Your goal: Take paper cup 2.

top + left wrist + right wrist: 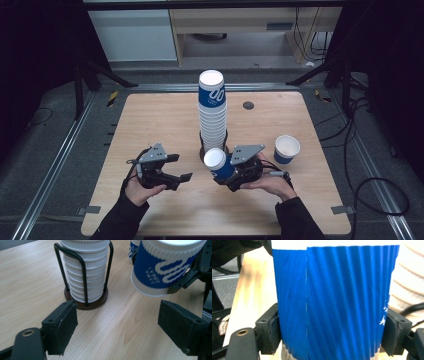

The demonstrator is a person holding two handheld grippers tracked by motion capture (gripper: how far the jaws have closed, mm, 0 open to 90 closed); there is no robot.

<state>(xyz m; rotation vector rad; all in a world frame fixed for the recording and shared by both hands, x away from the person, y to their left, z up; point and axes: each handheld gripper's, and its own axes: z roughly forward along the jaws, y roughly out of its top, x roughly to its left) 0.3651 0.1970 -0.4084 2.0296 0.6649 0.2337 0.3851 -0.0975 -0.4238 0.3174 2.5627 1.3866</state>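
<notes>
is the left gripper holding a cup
No, the left gripper is open with bare table between its jaws; the blue cup sits in the right gripper.

The ribbed paper cup [332, 300] looks matt. Beside it, the table [30, 282] is smooth pale wood — the cup holder [83, 277] is glossy black wire.

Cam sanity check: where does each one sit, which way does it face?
High view: above the person's side, facing forward and down on the table; both forearms and hands enter from below.
Left gripper view: rides the left gripper, facing the cup stack; its open fingers show.
Right gripper view: rides the right gripper, close on the held blue cup.
All three share that cup.
</notes>
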